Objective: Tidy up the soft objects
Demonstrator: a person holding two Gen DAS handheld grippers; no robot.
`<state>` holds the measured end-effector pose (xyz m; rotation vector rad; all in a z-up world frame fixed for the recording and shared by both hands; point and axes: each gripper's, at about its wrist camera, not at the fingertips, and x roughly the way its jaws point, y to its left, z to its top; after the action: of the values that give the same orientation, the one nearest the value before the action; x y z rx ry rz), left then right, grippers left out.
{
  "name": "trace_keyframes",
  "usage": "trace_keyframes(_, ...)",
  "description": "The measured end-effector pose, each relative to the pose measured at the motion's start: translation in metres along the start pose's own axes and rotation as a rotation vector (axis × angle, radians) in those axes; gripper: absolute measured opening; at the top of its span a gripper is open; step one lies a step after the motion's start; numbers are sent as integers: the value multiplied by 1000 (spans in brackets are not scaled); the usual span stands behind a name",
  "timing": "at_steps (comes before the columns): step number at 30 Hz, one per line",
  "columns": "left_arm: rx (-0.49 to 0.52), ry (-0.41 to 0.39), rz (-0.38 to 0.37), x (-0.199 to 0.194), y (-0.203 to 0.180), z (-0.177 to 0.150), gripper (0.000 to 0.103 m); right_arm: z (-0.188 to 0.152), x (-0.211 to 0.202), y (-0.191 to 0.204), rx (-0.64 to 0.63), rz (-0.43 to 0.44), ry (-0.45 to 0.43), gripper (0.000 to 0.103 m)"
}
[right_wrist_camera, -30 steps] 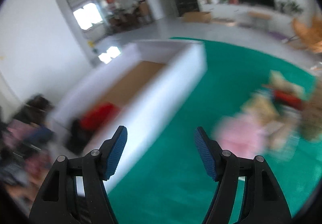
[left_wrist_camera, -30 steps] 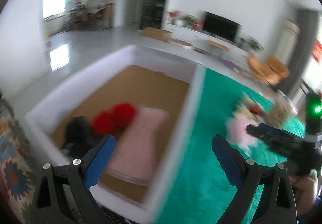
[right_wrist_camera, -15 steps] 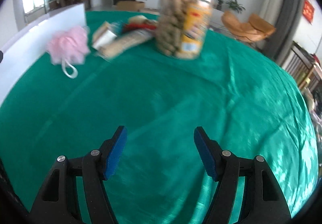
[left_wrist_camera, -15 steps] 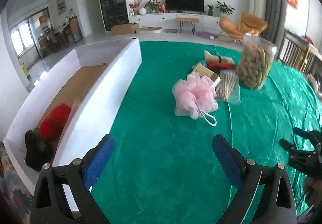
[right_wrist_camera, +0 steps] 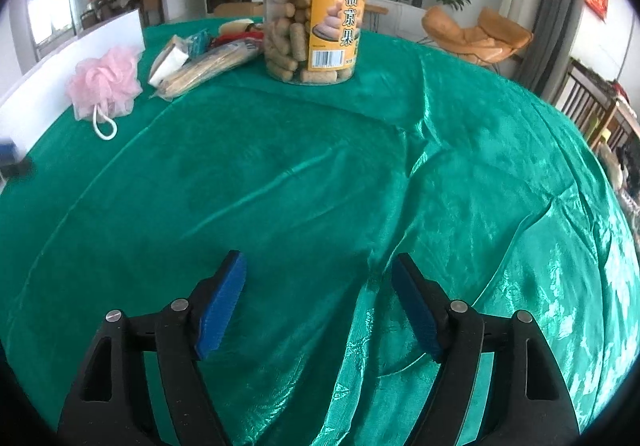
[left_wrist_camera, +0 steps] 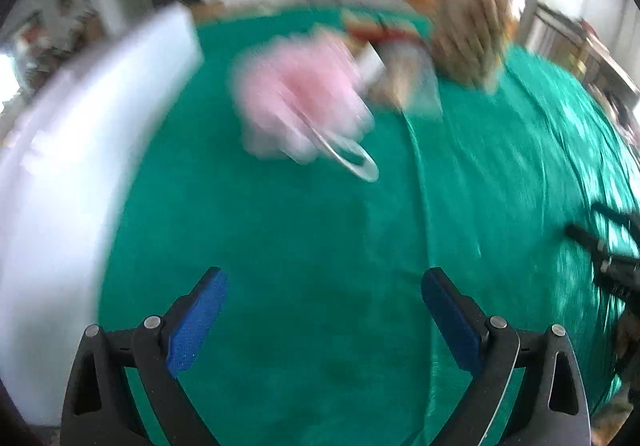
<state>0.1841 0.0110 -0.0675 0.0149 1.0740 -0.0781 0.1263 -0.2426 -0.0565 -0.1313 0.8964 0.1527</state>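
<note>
The pink bath puff (left_wrist_camera: 296, 101) lies on the green tablecloth (right_wrist_camera: 304, 181) near the white box wall (left_wrist_camera: 80, 133), beside the snack packets (right_wrist_camera: 200, 65). The left gripper (left_wrist_camera: 324, 310) gapes wide and empty; the right gripper (right_wrist_camera: 318, 302) is opening, nothing between its jaws. A hurried grab might snag only the cord loop (left_wrist_camera: 352, 157) or drag the cloth.

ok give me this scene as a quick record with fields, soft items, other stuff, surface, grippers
soft item: pink bath pouf with a white cord loop, lying on the cloth by the white box wall
other items: clear snack jar, upright; flat packets between pouf and jar
surface: green tablecloth, wrinkled
left gripper: open, nothing between the pads, aimed toward the pouf
right gripper: jaws opening, nothing between them, over bare cloth
view quality: left wrist view blurred, right wrist view sharp
</note>
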Motion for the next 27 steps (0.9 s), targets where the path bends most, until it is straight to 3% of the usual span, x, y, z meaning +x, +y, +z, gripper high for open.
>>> trace_keyframes(1, 13, 14, -21, 11, -6, -2, 98, 0, 0, -1, 6, 5, 2, 81)
trace_keyframes(3, 68, -67, 0, 13, -18, -2, 103, 0, 1, -4, 25, 21, 8, 81)
trace_keyframes(6, 99, -107, -40, 24, -28, 12, 103, 0, 2, -6, 35, 27, 10, 82)
trace_keyframes(12, 118, -115, -57, 44, -34, 47, 103, 0, 1, -6, 37, 29, 10, 82)
trace_keyframes(27, 123, -117, -63, 43, -33, 49, 103, 0, 1, -6, 39, 24, 11, 83)
